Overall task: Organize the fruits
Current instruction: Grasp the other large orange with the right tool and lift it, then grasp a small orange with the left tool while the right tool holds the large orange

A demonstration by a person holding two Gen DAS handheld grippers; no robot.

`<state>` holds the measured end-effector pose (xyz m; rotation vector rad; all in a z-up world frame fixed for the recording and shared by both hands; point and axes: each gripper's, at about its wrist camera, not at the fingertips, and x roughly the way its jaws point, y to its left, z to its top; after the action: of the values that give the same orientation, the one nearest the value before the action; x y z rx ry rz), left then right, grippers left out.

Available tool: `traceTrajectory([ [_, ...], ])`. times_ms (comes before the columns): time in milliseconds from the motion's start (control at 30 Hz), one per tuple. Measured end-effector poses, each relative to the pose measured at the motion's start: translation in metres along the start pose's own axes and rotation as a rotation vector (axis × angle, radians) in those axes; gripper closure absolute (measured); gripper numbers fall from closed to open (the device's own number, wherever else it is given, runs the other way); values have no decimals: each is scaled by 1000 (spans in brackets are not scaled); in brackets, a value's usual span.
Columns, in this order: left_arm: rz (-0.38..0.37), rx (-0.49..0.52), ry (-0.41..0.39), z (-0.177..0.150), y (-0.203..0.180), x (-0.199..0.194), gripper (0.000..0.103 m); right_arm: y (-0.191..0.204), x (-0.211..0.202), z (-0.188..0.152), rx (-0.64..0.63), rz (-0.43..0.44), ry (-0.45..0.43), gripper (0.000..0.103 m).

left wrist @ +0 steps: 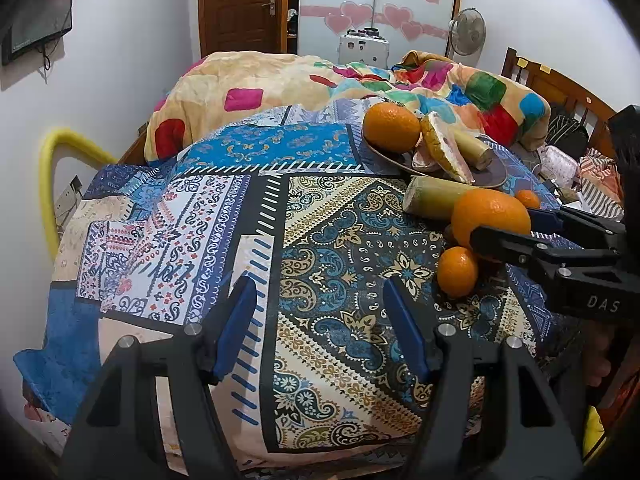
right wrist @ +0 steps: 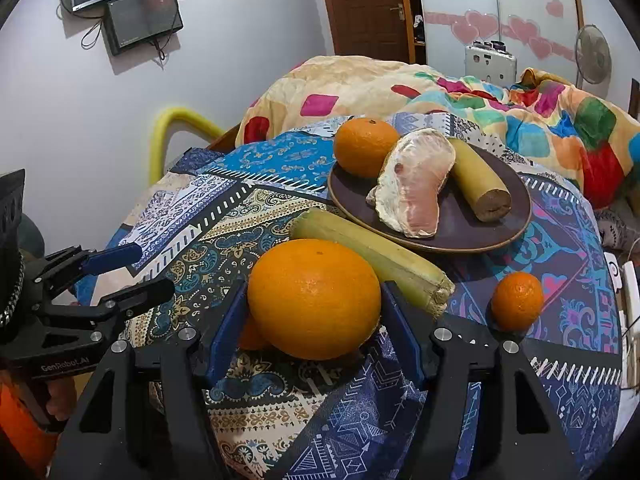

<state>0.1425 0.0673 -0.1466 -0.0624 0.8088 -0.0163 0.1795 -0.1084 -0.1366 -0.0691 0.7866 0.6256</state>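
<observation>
My right gripper (right wrist: 314,312) is shut on a large orange (right wrist: 314,298), held just above the patterned cloth; it also shows in the left wrist view (left wrist: 492,216). A brown plate (right wrist: 504,224) behind it holds another orange (right wrist: 364,146), a peeled pomelo piece (right wrist: 416,184) and a yellow-green stalk piece (right wrist: 480,180). A longer stalk piece (right wrist: 368,256) lies on the cloth before the plate. A small orange (right wrist: 517,300) sits to the right, another (left wrist: 457,272) under the held one. My left gripper (left wrist: 320,320) is open and empty over the cloth.
The fruits lie on a patterned cloth (left wrist: 320,240) over a small table beside a bed with a colourful quilt (left wrist: 320,76). A yellow padded rail (left wrist: 50,184) stands at the left. Cables and a white box (right wrist: 630,292) lie at the right edge.
</observation>
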Motion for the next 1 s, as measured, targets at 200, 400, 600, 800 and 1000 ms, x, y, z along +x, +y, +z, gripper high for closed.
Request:
traceTrajectory([
  [200, -6, -2, 2, 2, -5, 0, 35, -2, -8, 1, 16, 14, -20, 42],
  [400, 18, 1, -44, 4, -17, -7, 15, -9, -35, 3, 17, 13, -78, 42],
  [600, 4, 31, -20, 7, -35, -2, 13, -23, -57, -5, -5, -59, -107, 42],
  [800, -34, 38, -1, 6, -53, 10, 13, -45, -72, -13, 9, -94, -101, 42],
  [1000, -70, 31, 45, 9, -64, 29, 31, -61, -79, -20, 21, -124, -97, 42],
])
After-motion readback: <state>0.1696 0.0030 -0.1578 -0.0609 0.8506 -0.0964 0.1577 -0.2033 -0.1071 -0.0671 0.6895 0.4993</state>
